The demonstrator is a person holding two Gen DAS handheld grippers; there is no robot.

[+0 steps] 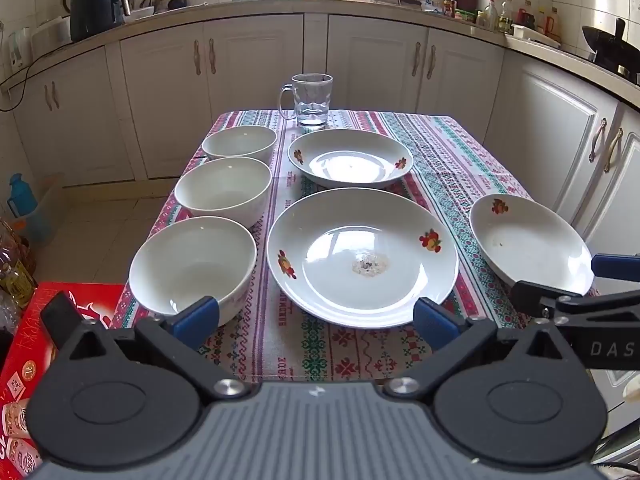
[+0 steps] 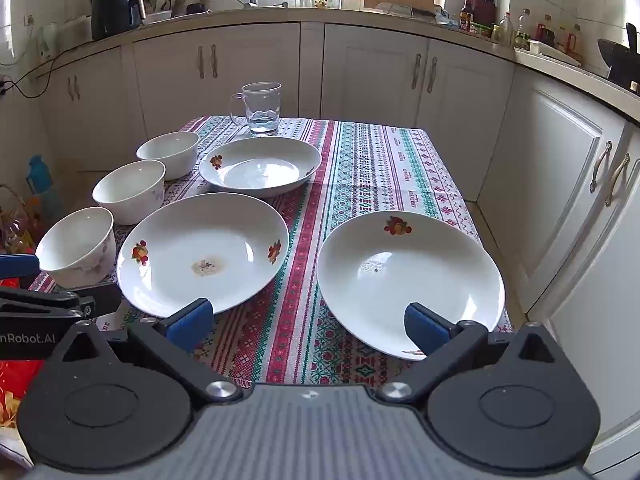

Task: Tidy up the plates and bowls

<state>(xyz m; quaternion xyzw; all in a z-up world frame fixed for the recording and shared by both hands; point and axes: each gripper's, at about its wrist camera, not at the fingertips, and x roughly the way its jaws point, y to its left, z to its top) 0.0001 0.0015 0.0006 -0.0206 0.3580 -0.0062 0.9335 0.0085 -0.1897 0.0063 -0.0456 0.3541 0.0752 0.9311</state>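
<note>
Nothing is stacked yet, so the sorting looks to be at its very start. The left gripper (image 1: pixel 316 318) and right gripper (image 2: pixel 308 322) both hang released, jaws wide and empty, above the near edge of the patterned tablecloth (image 2: pixel 360 160). Three white bowls (image 1: pixel 192 264) line the left side. Three fruit-printed plates (image 1: pixel 362 256) lie separate: two in the middle, one at near right (image 2: pixel 408 280). A glass mug (image 1: pixel 310 100) stands far. A sensible next move is gripping a plate rim and stacking.
</note>
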